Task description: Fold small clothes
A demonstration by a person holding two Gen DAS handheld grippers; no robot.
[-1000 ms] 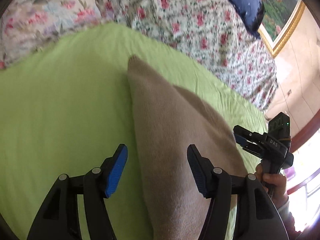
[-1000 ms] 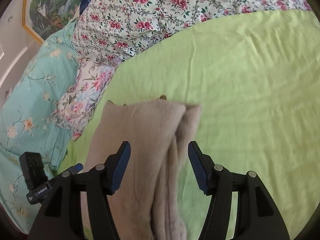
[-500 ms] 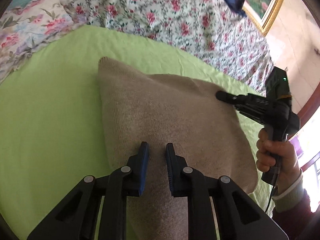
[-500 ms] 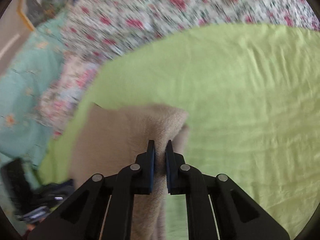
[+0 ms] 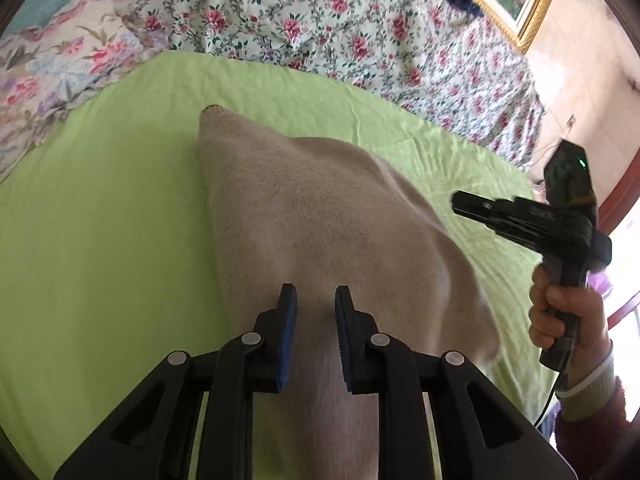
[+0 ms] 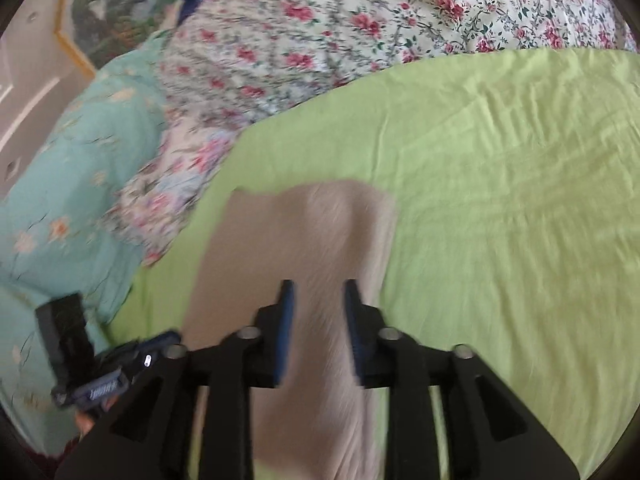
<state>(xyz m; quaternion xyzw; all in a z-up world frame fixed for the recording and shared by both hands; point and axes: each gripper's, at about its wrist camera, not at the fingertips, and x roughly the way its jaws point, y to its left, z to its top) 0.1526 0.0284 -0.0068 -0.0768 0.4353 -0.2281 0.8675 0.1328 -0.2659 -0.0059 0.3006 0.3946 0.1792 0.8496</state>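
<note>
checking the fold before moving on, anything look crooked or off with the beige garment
Slightly. The beige garment on the green sheet is not flat: a raised ridge runs along its right side, and a layer underneath sticks out past its right edge.

I had open green sheet (image 6: 500,208) to the right of the beige garment (image 5: 320,216), wrinkled but bare, and more bare sheet on its left side. Ahead, the floral quilt (image 5: 360,28) heaped up and closed the far edge. The teal bedding (image 6: 72,184) crowded the left side beyond the sheet.
</note>
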